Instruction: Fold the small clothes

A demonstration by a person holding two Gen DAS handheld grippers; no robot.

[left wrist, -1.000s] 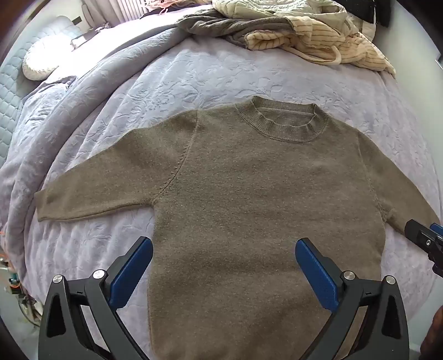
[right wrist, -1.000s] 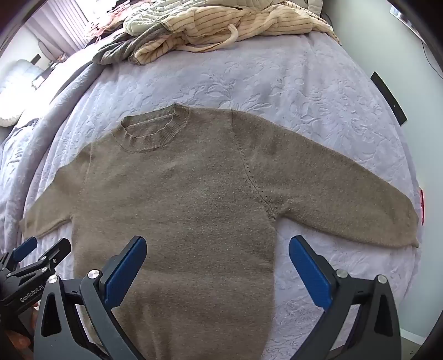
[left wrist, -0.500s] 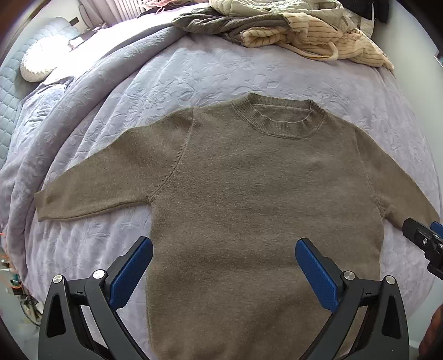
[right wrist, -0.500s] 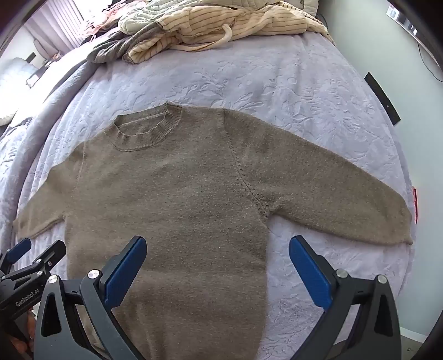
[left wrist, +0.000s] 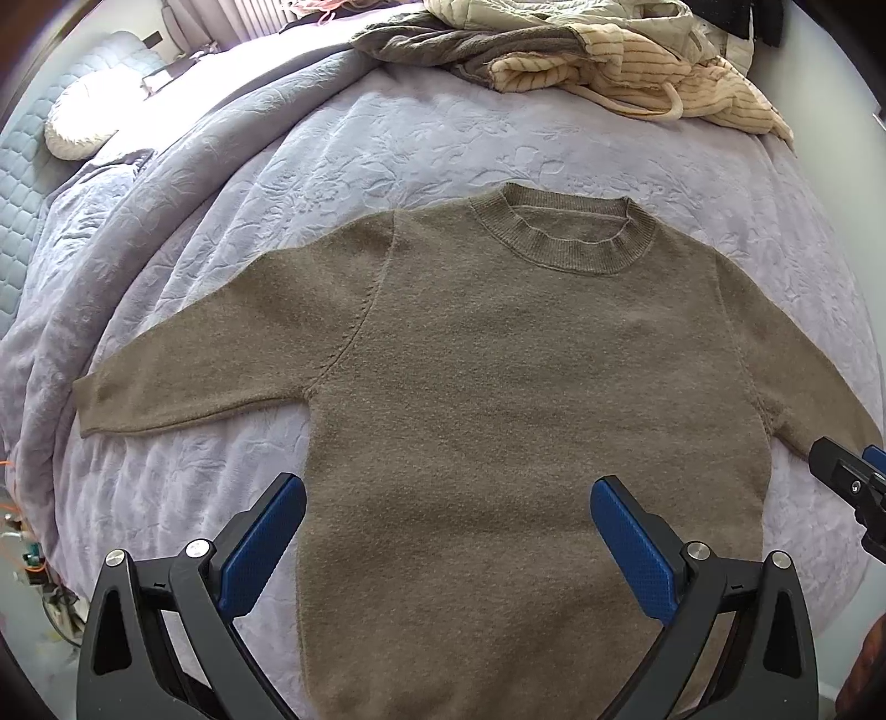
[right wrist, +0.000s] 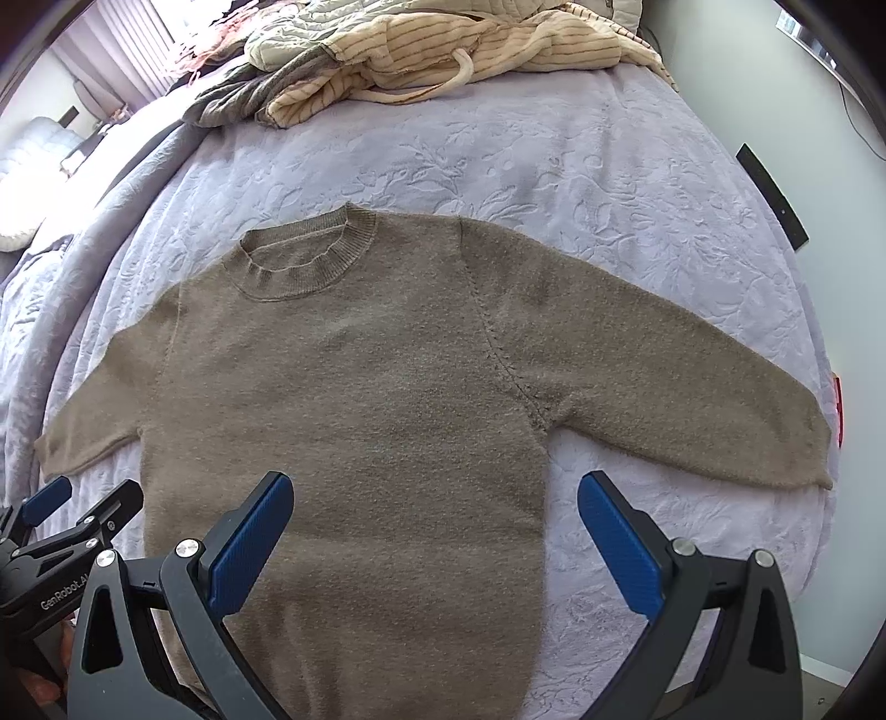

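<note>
Olive-brown knit crew-neck sweater (left wrist: 526, 399) lies flat, face up, on the bed's lavender embossed quilt (left wrist: 387, 144), collar at the far side, hem toward the near edge. Both sleeves spread out sideways: left sleeve cuff (left wrist: 91, 404) reaches toward the left edge of the bed, right sleeve cuff (right wrist: 814, 443) near the right edge.

Left tongs (left wrist: 447, 518) spread wide, blue pads empty, hovering over the lower body of the sweater; left pad sits over the sweater's left side edge, right pad over the fabric. Right tongs (right wrist: 434, 512) also spread wide, holding nothing; left pad over the sweater body, right pad over bare quilt just right of the side seam, below the right sleeve. Can't tell if either touches the fabric.

Pile of cream striped and grey garments (right wrist: 443, 50) sits at the far end of the bed, well apart from the sweater. White pillow (left wrist: 77, 127) far left
</note>
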